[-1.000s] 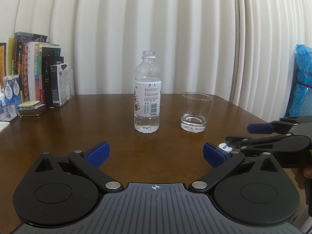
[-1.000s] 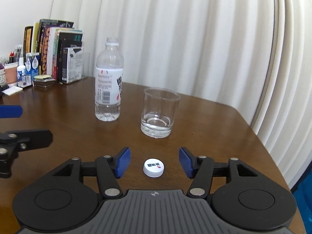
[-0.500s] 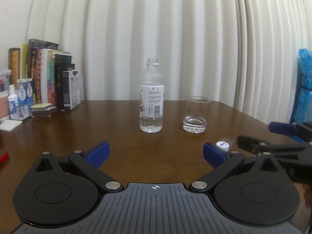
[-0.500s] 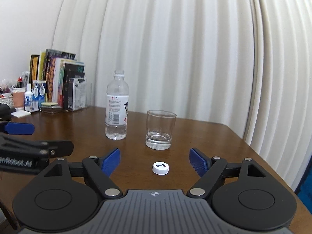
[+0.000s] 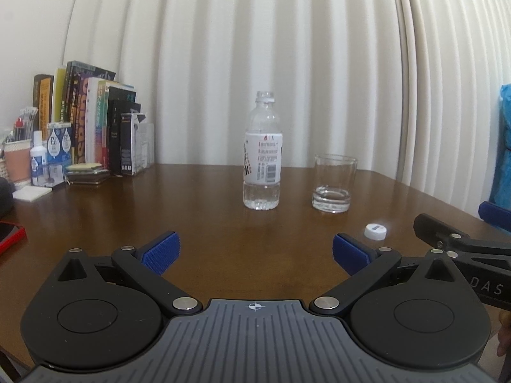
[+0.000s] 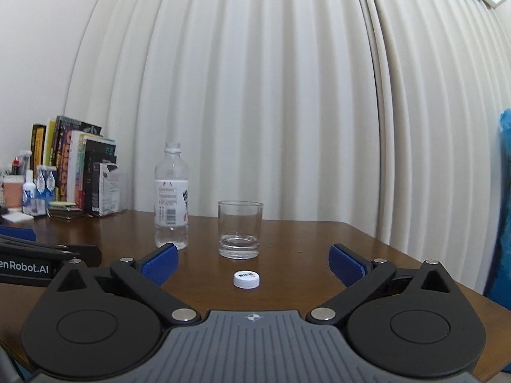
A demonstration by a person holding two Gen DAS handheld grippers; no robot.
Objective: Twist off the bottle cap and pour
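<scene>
A clear plastic bottle with a white label stands uncapped and upright mid-table, a little water at its bottom. To its right stands a clear glass with a shallow layer of water. The white cap lies on the wooden table, nearer than the glass. My left gripper is open and empty, well short of the bottle. My right gripper has its jaws opening wide; the cap lies on the table just ahead, between the fingers' lines, untouched.
A row of books, small bottles and a cup of pens fill the table's far left. A red-edged object lies at the left edge. White curtains hang behind. Something blue stands at the far right beyond the table edge.
Both grippers have drawn back from the bottle and glass and tilted up towards level. The right gripper's jaws have spread much wider, leaving the cap lying on the table.
</scene>
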